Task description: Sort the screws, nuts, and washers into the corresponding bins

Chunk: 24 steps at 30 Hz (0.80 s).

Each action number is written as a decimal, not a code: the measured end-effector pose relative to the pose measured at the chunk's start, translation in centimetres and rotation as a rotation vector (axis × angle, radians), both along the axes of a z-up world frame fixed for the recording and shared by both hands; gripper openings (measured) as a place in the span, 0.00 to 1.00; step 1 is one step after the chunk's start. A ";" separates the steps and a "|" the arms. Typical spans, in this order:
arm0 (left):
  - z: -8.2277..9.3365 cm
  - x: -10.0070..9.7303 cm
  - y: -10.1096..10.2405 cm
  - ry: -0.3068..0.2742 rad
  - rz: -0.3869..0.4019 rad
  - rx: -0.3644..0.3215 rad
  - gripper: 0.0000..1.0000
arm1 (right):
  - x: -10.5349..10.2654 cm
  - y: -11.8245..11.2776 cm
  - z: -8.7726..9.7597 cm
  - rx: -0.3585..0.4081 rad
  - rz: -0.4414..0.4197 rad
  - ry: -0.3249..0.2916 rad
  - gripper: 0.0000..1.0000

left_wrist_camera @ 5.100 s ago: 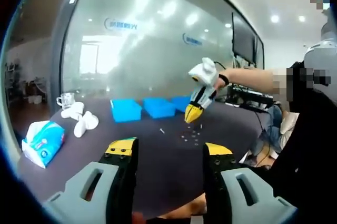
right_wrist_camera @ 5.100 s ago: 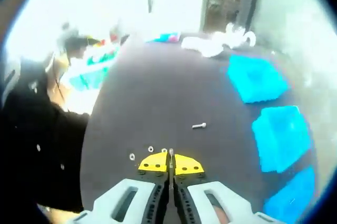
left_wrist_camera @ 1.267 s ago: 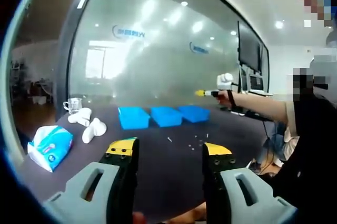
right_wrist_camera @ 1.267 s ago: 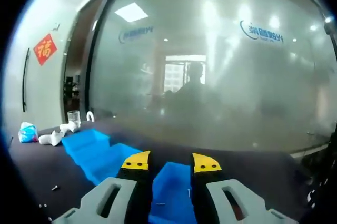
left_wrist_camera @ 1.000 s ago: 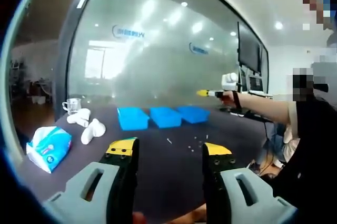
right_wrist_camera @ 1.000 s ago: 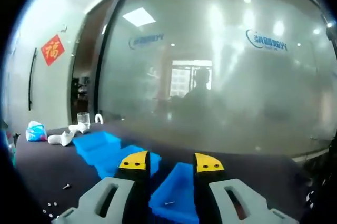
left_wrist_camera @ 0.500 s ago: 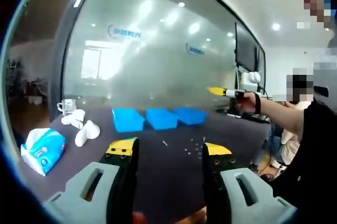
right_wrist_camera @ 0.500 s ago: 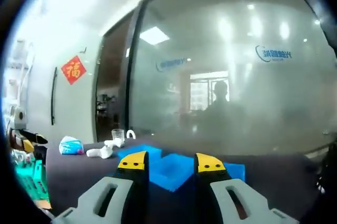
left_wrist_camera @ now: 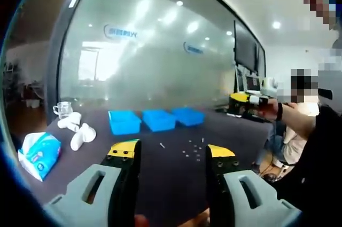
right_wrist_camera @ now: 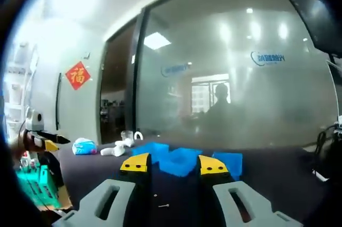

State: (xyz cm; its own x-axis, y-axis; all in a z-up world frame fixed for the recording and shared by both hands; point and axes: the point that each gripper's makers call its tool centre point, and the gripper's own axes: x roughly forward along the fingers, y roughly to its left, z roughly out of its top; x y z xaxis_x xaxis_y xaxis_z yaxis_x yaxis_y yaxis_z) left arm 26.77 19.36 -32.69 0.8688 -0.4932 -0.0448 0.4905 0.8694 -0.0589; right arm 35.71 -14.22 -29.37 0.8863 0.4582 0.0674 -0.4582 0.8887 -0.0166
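Sorting barely begun: small loose metal screws, nuts and washers (left_wrist_camera: pixel 192 149) lie scattered on the dark tabletop (left_wrist_camera: pixel 160 173), short of three blue plastic bins (left_wrist_camera: pixel 155 120) (contents unreadable), both the left gripper (left_wrist_camera: pixel 170 152) and right gripper (right_wrist_camera: pixel 174 164) gaping, carrying nothing.

Three open blue bins (left_wrist_camera: pixel 156 119) stand in a row on the dark desk (left_wrist_camera: pixel 160 179) ahead of me, close beside one another, in front of the frosted glass wall. Nearer to me, a small screw (left_wrist_camera: pixel 162 145) lies flat on the desk, and just beside it a loose scatter of tiny nuts and washers (left_wrist_camera: pixel 194 149), too small to tell apart. Another screw (right_wrist_camera: pixel 163 205) lies flat before the bins.
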 end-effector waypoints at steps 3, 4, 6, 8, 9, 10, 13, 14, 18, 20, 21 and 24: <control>-0.1 -0.1 0.0 0.003 0.001 0.002 0.46 | -1.5 -1.2 -1.0 -0.001 -0.027 0.009 0.29; -0.1 -0.1 0.0 0.004 0.001 0.002 0.46 | -1.8 -1.8 -1.4 -0.003 -0.040 0.018 0.29; -0.1 -0.1 0.0 0.005 0.002 0.002 0.46 | -2.5 -2.8 -1.9 0.009 -0.062 0.028 0.29; 0.0 0.0 -0.1 0.003 0.001 0.004 0.46 | -3.1 -3.6 -2.3 0.025 -0.081 0.039 0.29; 0.0 0.0 -0.1 0.002 -0.001 0.004 0.46 | -3.4 -4.0 -2.5 0.029 -0.090 0.044 0.29; 0.1 0.0 -0.2 0.002 -0.003 0.001 0.46 | -3.5 -4.2 -2.5 0.031 -0.094 0.044 0.29; -0.1 0.1 -0.4 0.005 -0.005 0.003 0.46 | -4.0 -4.6 -3.0 0.036 -0.105 0.058 0.29; -0.2 0.1 -0.4 0.006 -0.007 0.002 0.46 | -4.0 -4.6 -3.1 0.035 -0.107 0.061 0.29; 0.0 0.1 -0.6 0.002 -0.013 0.005 0.46 | -4.3 -4.4 -3.1 0.033 -0.105 0.063 0.28; 0.1 0.0 -0.7 -0.001 -0.014 0.007 0.46 | -4.3 -4.3 -3.2 0.031 -0.101 0.065 0.28; 0.1 -0.1 -0.6 -0.002 -0.013 0.009 0.47 | -4.3 -4.2 -3.2 0.029 -0.100 0.064 0.28; 0.1 -0.2 -0.6 -0.002 -0.010 0.011 0.47 | -4.2 -3.9 -3.0 0.027 -0.096 0.064 0.28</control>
State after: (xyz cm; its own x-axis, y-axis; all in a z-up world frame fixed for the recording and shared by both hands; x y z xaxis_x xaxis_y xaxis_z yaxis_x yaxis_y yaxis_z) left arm 26.61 18.80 -32.62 0.8638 -0.5016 -0.0480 0.4996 0.8649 -0.0485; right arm 31.50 -18.14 -32.40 0.9288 0.3701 0.0205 -0.3706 0.9282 0.0346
